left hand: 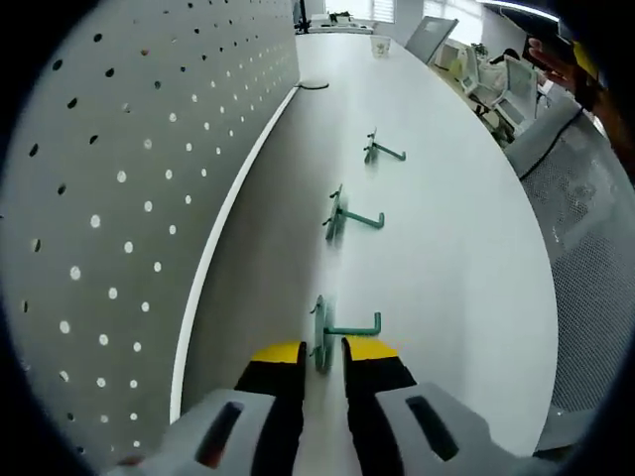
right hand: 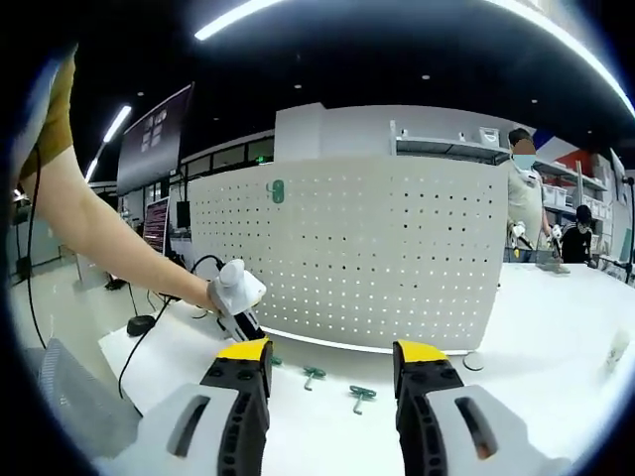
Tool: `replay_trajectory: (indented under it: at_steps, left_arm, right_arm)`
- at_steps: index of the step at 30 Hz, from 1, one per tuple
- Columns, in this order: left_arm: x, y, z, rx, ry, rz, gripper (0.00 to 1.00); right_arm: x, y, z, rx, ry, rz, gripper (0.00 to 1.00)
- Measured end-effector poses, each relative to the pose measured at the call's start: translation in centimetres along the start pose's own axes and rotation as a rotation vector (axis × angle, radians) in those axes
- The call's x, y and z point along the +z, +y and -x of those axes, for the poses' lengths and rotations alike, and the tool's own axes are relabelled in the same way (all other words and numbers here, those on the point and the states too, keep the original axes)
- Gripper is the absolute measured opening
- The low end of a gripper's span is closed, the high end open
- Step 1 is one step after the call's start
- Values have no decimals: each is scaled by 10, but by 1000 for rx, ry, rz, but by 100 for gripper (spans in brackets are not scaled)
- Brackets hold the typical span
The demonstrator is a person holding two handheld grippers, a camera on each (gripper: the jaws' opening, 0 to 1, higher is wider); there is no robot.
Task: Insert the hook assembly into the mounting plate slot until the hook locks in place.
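No readable text or numbers anywhere; only a small green mark, not legible, on the pegboard (right hand: 367,248) up-left beyond the right gripper's jaws.

We see bright, even light from long white ceiling strip lights (right hand: 238,17); soft shadows under the green metal hooks (left hand: 347,330); fisheye bending at the edges.

White table (left hand: 446,149), desks behind, ceiling strip lights (right hand: 238,18).

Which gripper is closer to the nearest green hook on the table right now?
Left. The left gripper has its fingers either side of the nearest green hook on the table. The right gripper is held back, open, facing the pegboard.
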State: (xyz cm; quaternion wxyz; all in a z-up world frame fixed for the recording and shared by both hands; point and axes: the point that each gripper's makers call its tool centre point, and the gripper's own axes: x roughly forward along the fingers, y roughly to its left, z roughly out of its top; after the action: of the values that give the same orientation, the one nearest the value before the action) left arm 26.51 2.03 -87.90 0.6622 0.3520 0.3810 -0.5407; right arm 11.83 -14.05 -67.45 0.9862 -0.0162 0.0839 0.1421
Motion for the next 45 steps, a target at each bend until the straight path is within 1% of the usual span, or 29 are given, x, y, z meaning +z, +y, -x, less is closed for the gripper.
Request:
replay_trajectory:
  at_steps: [2,4,9,13,16,19,22,27,32,33,34,35,37,41,43,45]
  left_arm:
    - [-1,2,0,14,11,-2,9]
    - [-1,3,-1,26,13,-17,6]
    - [-1,3,0,44,22,-21,5]
    - [-1,3,0,65,40,-24,4]
    - [-3,2,3,83,71,-42,4]
    - [-2,-1,9,91,71,-66,4]
    - [3,-3,19,99,48,-62,4]
    - [15,-10,42,124,-15,-43,4]
    - [21,-21,62,141,-47,-40,4]
    - [21,-23,65,148,-48,-43,4]
    - [22,-25,71,159,-56,-45,4]
    - [28,-29,89,193,-87,-31,4]
    - [31,-29,96,210,-111,-25,4]
    - [35,-38,114,240,-138,-11,4]
    - [34,-37,118,252,-144,-5,4]
    - [34,-41,125,266,-151,-2,4]
  right_arm:
    - [0,1,0,3,1,2,46]
    - [-1,1,1,5,2,1,46]
    - [-1,0,3,4,5,0,46]
    - [2,-1,5,2,0,9,46]
    - [4,-1,7,3,-2,10,46]
    - [7,-1,9,5,-8,12,45]
    - [10,1,10,13,-15,14,45]
    - [18,7,13,31,-33,26,45]
    - [28,13,20,54,-50,43,45]
    - [29,14,22,56,-55,48,45]
    - [38,18,28,72,-76,56,45]
    - [39,19,28,74,-77,59,45]
    - [42,21,30,82,-84,63,45]
    - [52,24,34,101,-102,82,44]
    - [55,23,34,102,-104,87,44]
    - [61,25,34,113,-123,86,44]
